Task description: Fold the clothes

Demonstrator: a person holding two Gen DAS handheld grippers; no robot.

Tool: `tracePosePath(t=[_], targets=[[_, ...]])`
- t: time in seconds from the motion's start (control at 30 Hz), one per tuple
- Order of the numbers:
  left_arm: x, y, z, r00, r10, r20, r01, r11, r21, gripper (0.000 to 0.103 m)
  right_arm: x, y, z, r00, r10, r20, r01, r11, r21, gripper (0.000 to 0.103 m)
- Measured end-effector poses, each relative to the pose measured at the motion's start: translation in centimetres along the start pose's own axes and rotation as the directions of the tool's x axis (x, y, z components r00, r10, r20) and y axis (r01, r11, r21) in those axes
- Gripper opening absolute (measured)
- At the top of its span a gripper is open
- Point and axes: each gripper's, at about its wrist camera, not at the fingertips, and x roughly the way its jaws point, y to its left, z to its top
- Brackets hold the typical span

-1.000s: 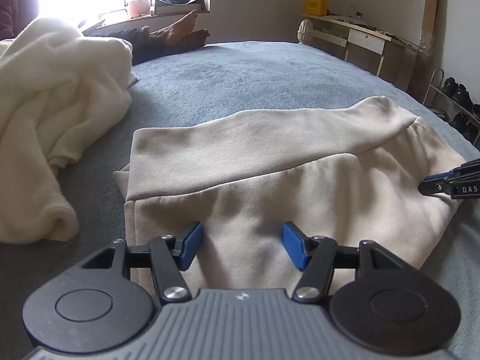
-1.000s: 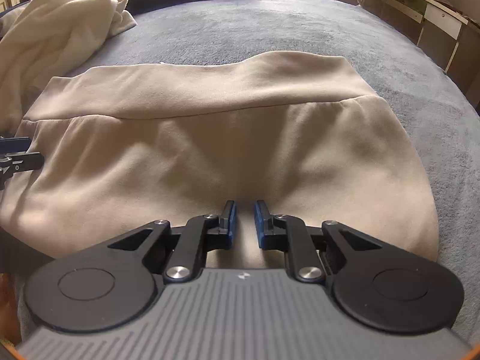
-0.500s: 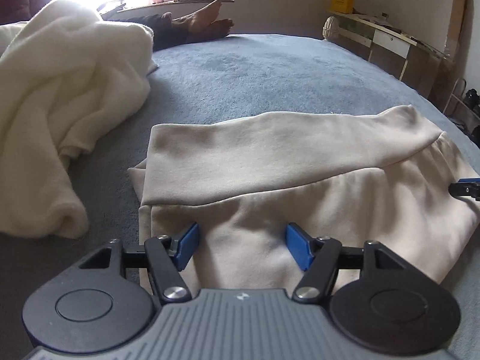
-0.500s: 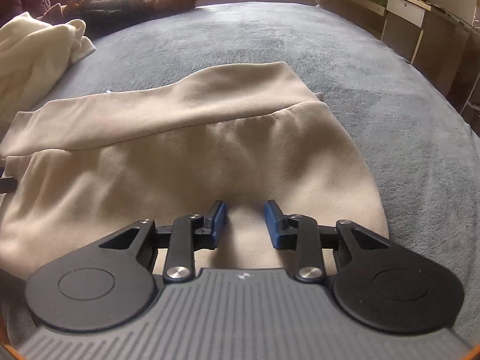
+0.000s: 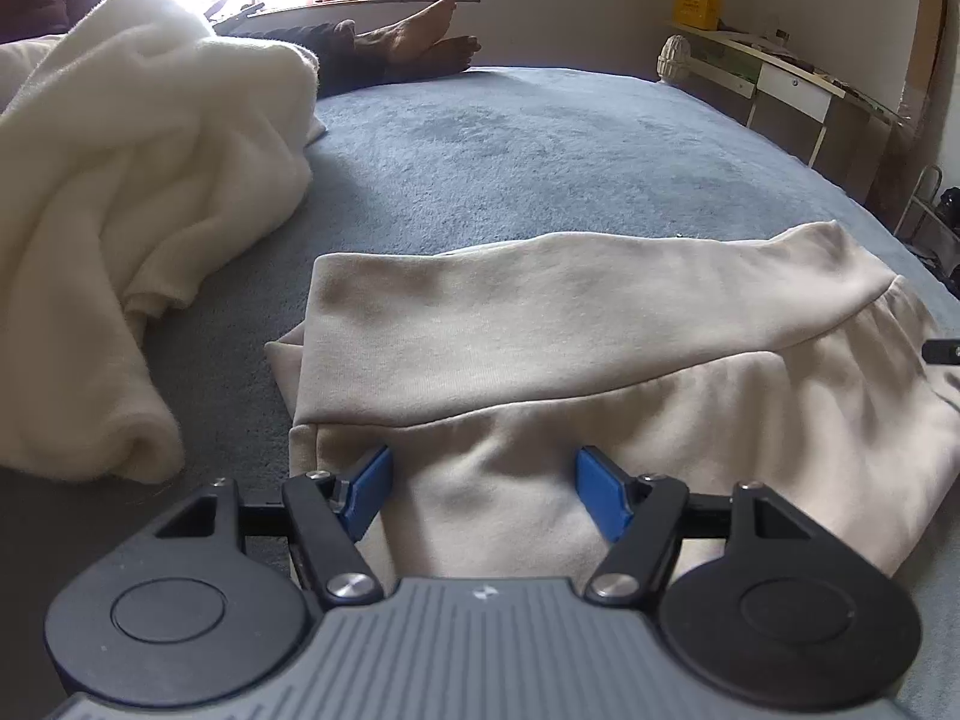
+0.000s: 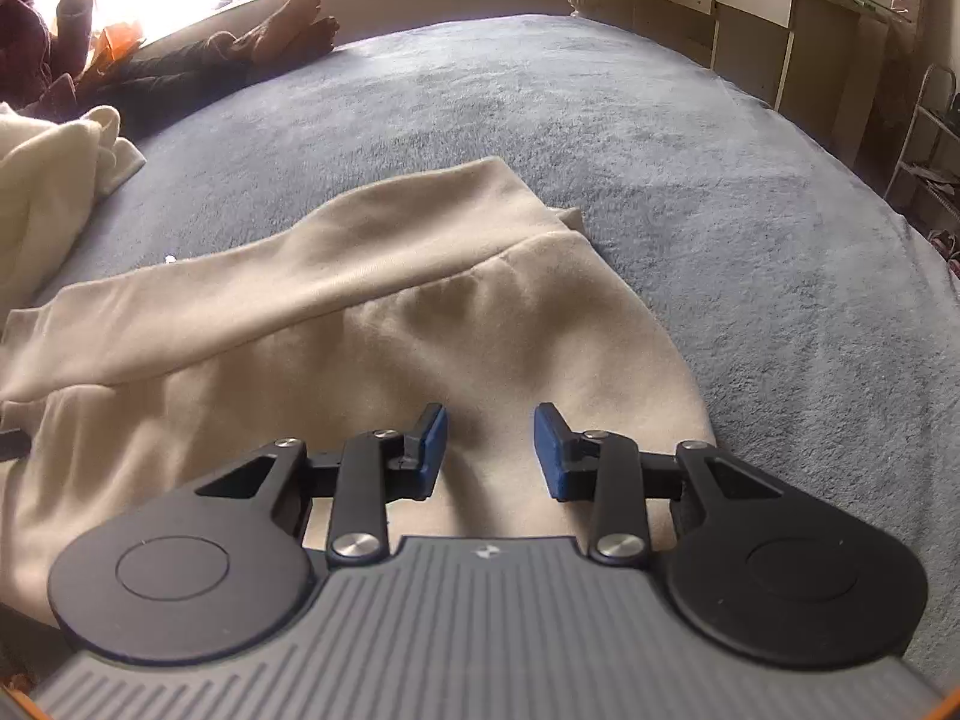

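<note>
One grey-blue bed (image 5: 540, 150) carries a cream blanket (image 5: 120, 210) and, beside it, the folded beige sweatshirt (image 5: 600, 360). Left gripper (image 5: 483, 489) and right gripper (image 6: 489, 450) hover above its near edge, fingers opening, gripping nothing.

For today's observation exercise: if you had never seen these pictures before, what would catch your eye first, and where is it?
First, the beige garment, folded and lying flat on the blue-grey bed cover, filling the middle of both views. Then the blue-padded left gripper and right gripper over its near edge, jaws opening and pinching no cloth. A rumpled white blanket lies heaped at the left.
</note>
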Motion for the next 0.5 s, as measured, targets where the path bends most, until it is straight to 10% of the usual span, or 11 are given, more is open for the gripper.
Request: tracePosePath(t=[0.23,0.33,0.5], targets=[[0.2,0.5,1.1,1.000,0.001,0.019,0.000,1.000,-0.020,0.072,0.1,0.2,3.0,0.992,0.001,0.125,0.006,0.999,-0.054,0.042],[1.9,0.3,0.7,1.000,0.013,-0.013,-0.013,1.000,-0.020,0.077,4.5,-0.8,1.5,0.999,-0.031,-0.010,0.031,0.998,-0.051,0.049],[1.9,-0.1,0.7,1.000,0.021,-0.015,-0.021,1.000,0.005,0.081,5.0,-1.7,0.6,1.000,-0.006,0.013,0.007,1.000,-0.018,0.055]])
